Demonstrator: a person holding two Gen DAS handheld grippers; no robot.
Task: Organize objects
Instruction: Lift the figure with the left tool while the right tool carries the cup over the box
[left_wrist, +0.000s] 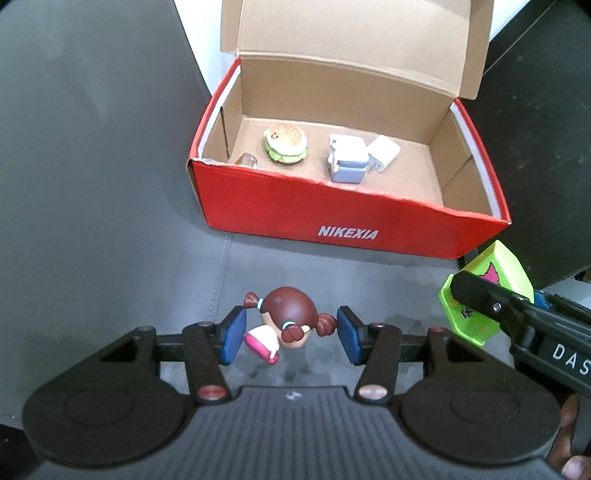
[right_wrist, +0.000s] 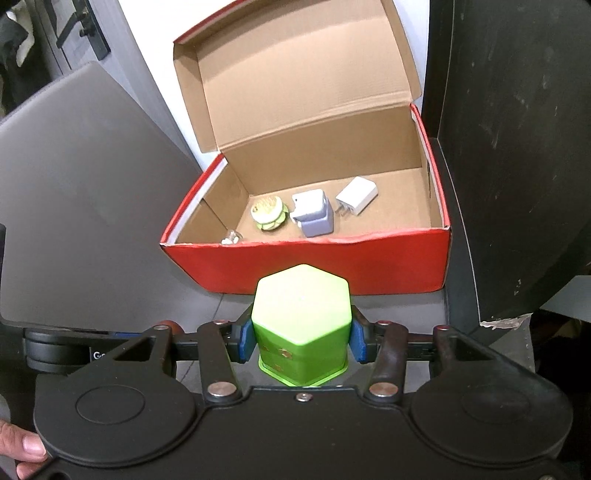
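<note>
A small doll (left_wrist: 286, 323) with brown pigtails and a pink dress lies on the grey table between the blue pads of my left gripper (left_wrist: 291, 334). The jaws are open around it, the right pad touching a pigtail. My right gripper (right_wrist: 302, 339) is shut on a lime-green hexagonal box (right_wrist: 302, 321), also seen in the left wrist view (left_wrist: 484, 291). An open red shoebox (left_wrist: 332, 218) (right_wrist: 314, 266) stands just beyond both grippers.
Inside the shoebox lie a burger toy (left_wrist: 285, 142) (right_wrist: 267, 214), a grey-blue adapter (left_wrist: 349, 158) (right_wrist: 314, 214), a white charger (left_wrist: 386, 151) (right_wrist: 357, 195) and a small clear item (left_wrist: 246, 160) (right_wrist: 232, 238). A dark panel (right_wrist: 517, 166) stands right of the box.
</note>
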